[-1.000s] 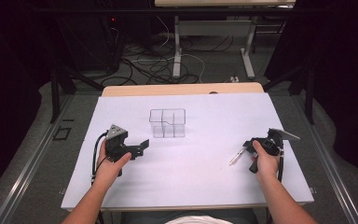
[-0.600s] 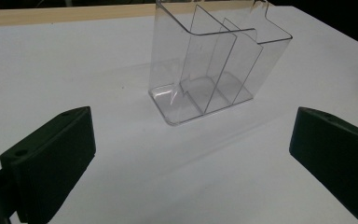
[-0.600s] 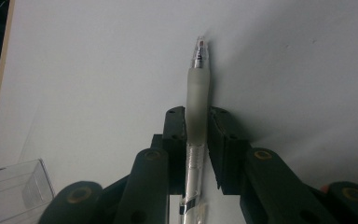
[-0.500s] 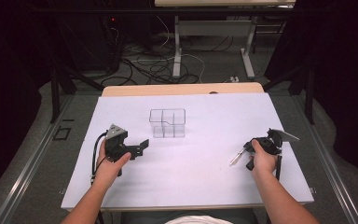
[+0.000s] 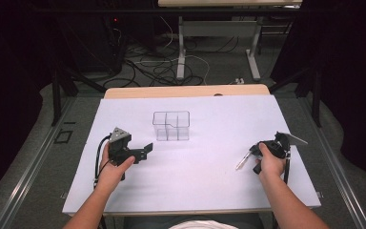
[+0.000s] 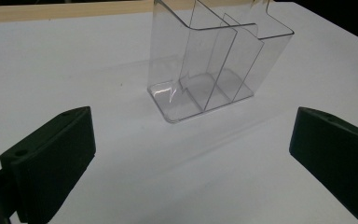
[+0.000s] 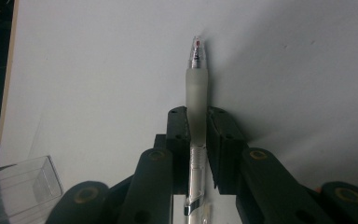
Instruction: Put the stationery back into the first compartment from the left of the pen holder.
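Observation:
A clear pen (image 7: 196, 88) with a frosted grip and a red tip lies pinched between the jaws of my right gripper (image 7: 198, 122), which is shut on it. From above, the right gripper (image 5: 253, 152) sits low at the right of the white table, and the pen (image 5: 242, 161) sticks out to its lower left. A clear plastic organizer (image 5: 171, 126) with several compartments stands upright mid-table. My left gripper (image 5: 146, 150) rests at the left, pointing toward it. The left gripper (image 6: 193, 158) is open with nothing between its jaws, and the organizer (image 6: 214, 60) stands ahead of it.
The white table sheet (image 5: 209, 186) ends in a wooden strip (image 5: 186, 91) at the far edge. Beyond it, cables and table legs (image 5: 181, 52) stand on the floor. A corner of the organizer (image 7: 18, 191) shows at the lower left of the right gripper view.

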